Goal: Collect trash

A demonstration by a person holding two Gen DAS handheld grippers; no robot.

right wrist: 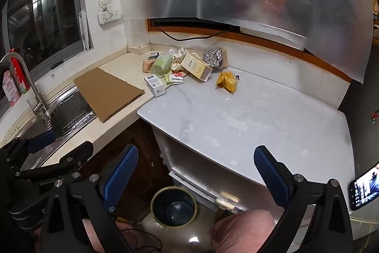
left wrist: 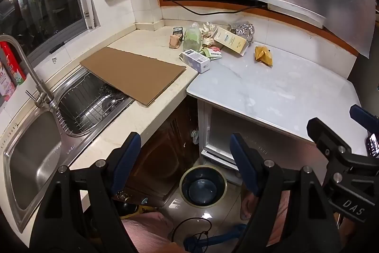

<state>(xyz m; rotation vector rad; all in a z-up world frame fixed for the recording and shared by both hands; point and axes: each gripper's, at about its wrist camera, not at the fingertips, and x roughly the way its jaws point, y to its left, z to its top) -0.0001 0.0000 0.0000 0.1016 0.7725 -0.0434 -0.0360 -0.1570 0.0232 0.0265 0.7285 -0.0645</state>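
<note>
A heap of trash lies at the back corner of the counter: a cream carton point(left wrist: 231, 40) point(right wrist: 196, 67), a green plastic bottle point(left wrist: 192, 37) point(right wrist: 161, 64), a small white box point(left wrist: 195, 60) point(right wrist: 154, 85), crumpled foil point(left wrist: 244, 30) point(right wrist: 214, 56) and a yellow crumpled wrapper point(left wrist: 263, 55) point(right wrist: 227, 82). A dark round bin point(left wrist: 202, 185) point(right wrist: 173, 205) stands on the floor below the counter's edge. My left gripper point(left wrist: 184, 163) hangs open above the bin, holding nothing. My right gripper point(right wrist: 195, 172) is open wide and bare, near the white worktop's front edge.
A brown cardboard sheet point(left wrist: 135, 74) point(right wrist: 107, 93) lies half over the steel sink point(left wrist: 35, 158) with its wire rack and tap point(left wrist: 28, 68). The white marble worktop point(left wrist: 272, 91) point(right wrist: 248, 120) stretches right. A phone point(right wrist: 364, 189) sits at its right edge. Plastic film hangs overhead.
</note>
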